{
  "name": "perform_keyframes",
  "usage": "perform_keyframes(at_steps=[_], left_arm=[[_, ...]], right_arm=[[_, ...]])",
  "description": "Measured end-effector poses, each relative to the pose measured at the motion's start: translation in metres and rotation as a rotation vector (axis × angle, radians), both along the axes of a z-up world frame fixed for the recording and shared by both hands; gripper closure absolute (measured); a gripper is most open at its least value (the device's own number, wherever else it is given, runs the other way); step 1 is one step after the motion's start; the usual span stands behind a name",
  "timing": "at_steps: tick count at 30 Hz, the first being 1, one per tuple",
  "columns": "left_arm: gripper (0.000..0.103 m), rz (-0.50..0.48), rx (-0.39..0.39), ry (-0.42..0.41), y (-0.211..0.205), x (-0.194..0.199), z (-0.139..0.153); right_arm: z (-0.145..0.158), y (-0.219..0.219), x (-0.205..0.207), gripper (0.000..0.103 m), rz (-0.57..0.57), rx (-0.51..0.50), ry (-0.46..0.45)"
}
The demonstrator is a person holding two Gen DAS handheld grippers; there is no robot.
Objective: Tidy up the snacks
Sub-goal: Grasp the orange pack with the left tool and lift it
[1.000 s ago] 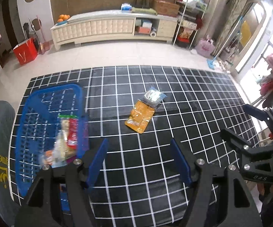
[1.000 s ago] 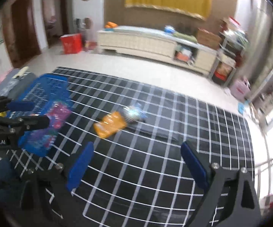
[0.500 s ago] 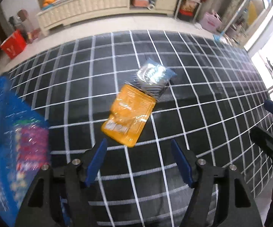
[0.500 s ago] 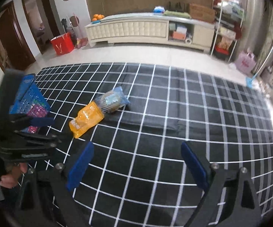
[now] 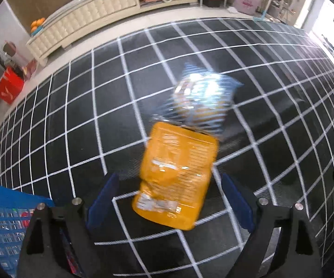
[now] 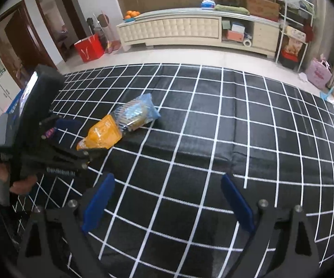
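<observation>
An orange snack bag [image 5: 176, 178] lies on the black grid mat [image 5: 79, 125], and a blue and silver snack bag [image 5: 204, 97] overlaps its far end. My left gripper [image 5: 169, 176] points steeply down over the orange bag. Its jaws are opening, the bag's near part lies between the fingers, and the pads do not press on it. The blue basket [image 5: 2, 220] with snacks inside is at the lower left. In the right wrist view my right gripper [image 6: 167, 177] stands open over bare mat, right of the orange bag [image 6: 102, 135] and blue bag [image 6: 137, 113].
A hand [image 6: 21, 183] holds the left gripper [image 6: 82, 139] at the orange bag's near end. Beyond the mat are a cream sideboard [image 6: 190, 30], a red paper bag [image 6: 89, 48], a wire shelf rack [image 6: 294, 30] and a pink bag [image 6: 317, 74].
My left gripper swung from over the basket to the orange bag, sank close to it, and its jaws widened. The right gripper also came lower and stayed open.
</observation>
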State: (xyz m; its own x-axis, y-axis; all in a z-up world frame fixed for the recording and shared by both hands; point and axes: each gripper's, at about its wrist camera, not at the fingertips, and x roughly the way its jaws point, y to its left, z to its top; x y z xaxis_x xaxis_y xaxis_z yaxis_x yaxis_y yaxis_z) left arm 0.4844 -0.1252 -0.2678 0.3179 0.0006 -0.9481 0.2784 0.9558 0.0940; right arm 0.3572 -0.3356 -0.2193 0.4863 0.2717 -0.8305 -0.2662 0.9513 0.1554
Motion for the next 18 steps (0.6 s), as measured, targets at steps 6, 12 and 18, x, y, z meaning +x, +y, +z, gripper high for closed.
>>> perform_keyframes(at_steps=[6,12,18], left_arm=[[0.012,-0.009,-0.044,0.046,0.007,0.008,-0.008],[0.012,0.029,-0.064,0.066,0.009,0.008,-0.010],[0.047,0.062,-0.066,0.061,0.007,-0.007,-0.002]], right_arm=[[-0.005,-0.003,0.003,0.008,0.002,0.021,0.009],[-0.004,-0.008,0.003,0.008,-0.017,0.013,0.013],[0.001,-0.018,0.007,0.008,-0.067,0.016,0.016]])
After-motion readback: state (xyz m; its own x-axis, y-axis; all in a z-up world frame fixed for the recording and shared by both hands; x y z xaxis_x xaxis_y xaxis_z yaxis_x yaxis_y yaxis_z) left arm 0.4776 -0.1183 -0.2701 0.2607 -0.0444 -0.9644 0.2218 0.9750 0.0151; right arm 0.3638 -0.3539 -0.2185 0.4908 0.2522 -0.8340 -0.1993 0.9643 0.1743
